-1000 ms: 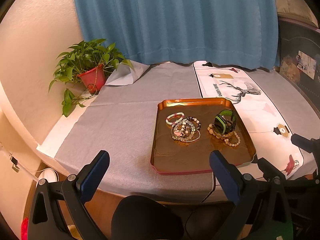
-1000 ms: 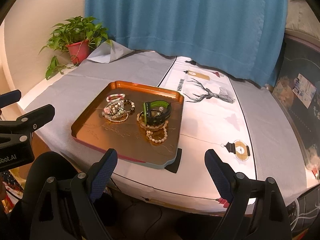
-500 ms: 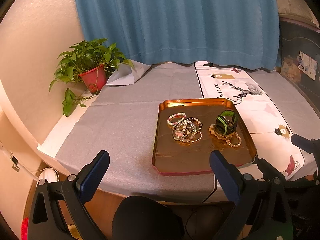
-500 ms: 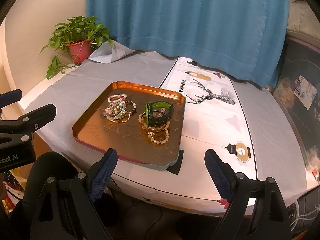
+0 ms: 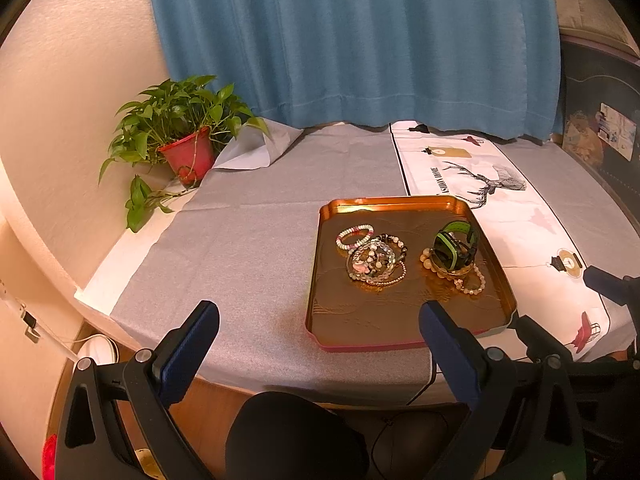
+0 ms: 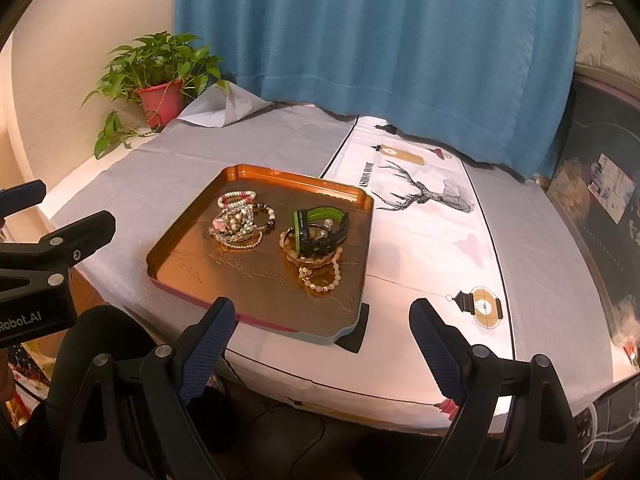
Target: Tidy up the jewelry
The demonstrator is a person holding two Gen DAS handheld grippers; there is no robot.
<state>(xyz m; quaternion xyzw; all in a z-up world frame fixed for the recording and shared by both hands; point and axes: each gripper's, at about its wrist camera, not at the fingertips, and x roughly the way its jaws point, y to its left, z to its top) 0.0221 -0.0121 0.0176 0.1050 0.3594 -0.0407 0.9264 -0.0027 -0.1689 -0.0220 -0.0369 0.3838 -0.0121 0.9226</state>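
Several bracelets (image 5: 372, 258), watch (image 5: 456, 245) — all in copper tray (image 5: 360, 336).

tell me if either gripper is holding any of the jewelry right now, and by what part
Nothing is held. The left gripper and right gripper are both open and empty, short of the tray; the bracelets and watch lie untouched in it.

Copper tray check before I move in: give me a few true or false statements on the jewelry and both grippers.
1. The black-and-green watch lies in the copper tray. True.
2. The right gripper holds a bracelet. False: its jaws are open and empty.
3. The pink-and-white bead bracelet lies outside the tray. False: it lies inside, near the far rim.
4. The left gripper is open, short of the tray. True.
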